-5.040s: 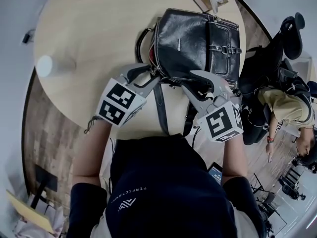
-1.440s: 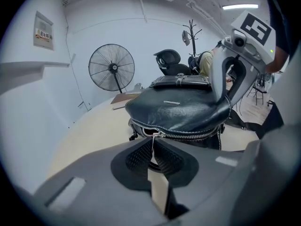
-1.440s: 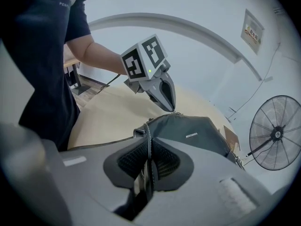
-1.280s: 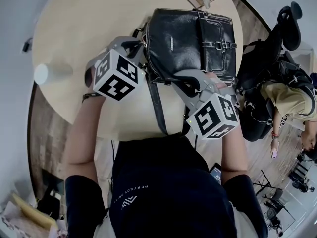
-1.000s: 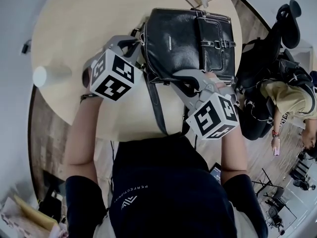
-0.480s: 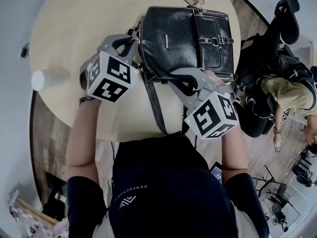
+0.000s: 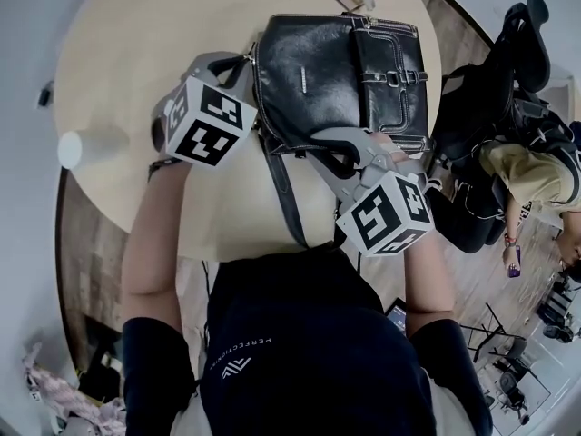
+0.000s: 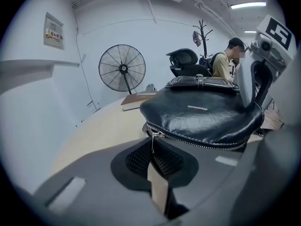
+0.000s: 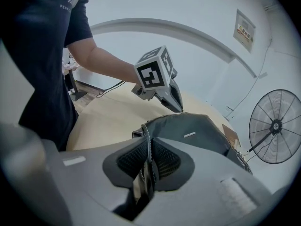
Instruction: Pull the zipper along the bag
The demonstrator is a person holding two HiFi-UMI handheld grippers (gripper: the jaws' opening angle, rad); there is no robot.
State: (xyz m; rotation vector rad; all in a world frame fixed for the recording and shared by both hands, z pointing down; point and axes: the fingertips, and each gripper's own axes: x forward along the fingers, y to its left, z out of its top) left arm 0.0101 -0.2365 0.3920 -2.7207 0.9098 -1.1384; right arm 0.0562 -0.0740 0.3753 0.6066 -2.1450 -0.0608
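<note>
Bracing comes first, by this reading: the bag (image 7: 336,71) lies on its side on the round table (image 7: 136,44), and it would slide unless the right gripper (image 9: 146,161) stays firm. That gripper's jaws are closed on a stitched leather edge (image 9: 143,135) at the bag's near right side; whether this is the bag's rim or its strap cannot be told. The left gripper (image 8: 153,160) has its jaws pinched together on the zipper pull (image 8: 151,145). The draw should run level, along the line of the zipper teeth (image 8: 202,144) – not upward, which would tilt the slider (image 8: 157,134) and let the thin tab slip out.

The bag is glossy black leather with white stitching, plump and softly creased, with a buckled flap on its far side and a small metal plate on its face. Its teeth look meshed across the near edge. The slider sits at the left corner, with its slim pull hanging straight down between the pads.
</note>
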